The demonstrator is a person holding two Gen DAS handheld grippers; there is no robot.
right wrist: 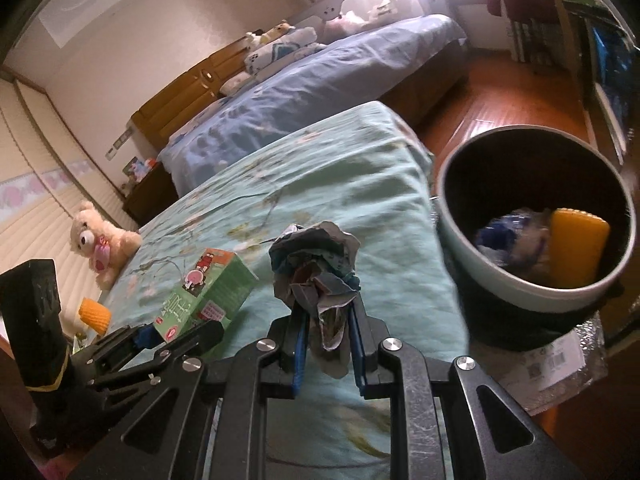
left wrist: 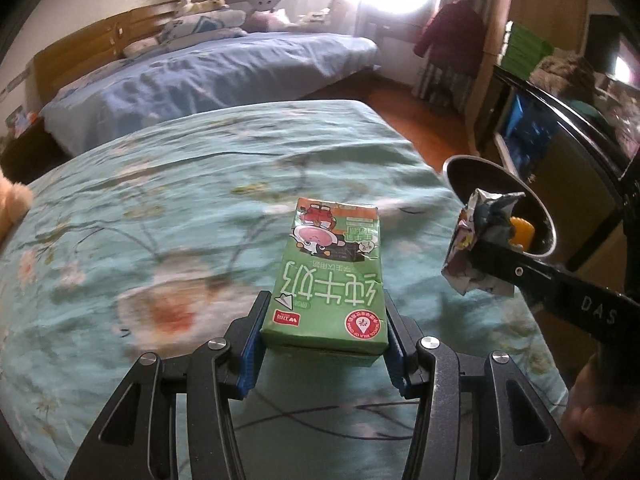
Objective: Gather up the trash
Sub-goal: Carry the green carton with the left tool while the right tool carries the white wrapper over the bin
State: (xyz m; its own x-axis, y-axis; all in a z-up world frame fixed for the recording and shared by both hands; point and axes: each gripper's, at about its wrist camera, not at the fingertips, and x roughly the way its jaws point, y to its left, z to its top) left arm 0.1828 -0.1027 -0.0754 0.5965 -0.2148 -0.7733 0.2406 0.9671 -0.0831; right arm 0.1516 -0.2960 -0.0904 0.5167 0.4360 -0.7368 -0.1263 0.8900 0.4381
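Milk carton (left wrist: pixel 328 280) clamped in left gripper (left wrist: pixel 324 320) above teal bedspread (left wrist: pixel 160 200). Crumpled wrapper (right wrist: pixel 316 268) pinched in right gripper (right wrist: pixel 328 316) (narrow jaws), near bin (right wrist: pixel 460 220) holding trash.

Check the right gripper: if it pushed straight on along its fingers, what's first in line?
Probably the teal floral bedspread. The right gripper, shut on a crumpled wrapper, points down at it; the trash bin sits off right.

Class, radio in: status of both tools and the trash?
Left tool clamps green milk carton. Right tool clamps crumpled foil wrapper. Round bin ahead, path unobstructed.
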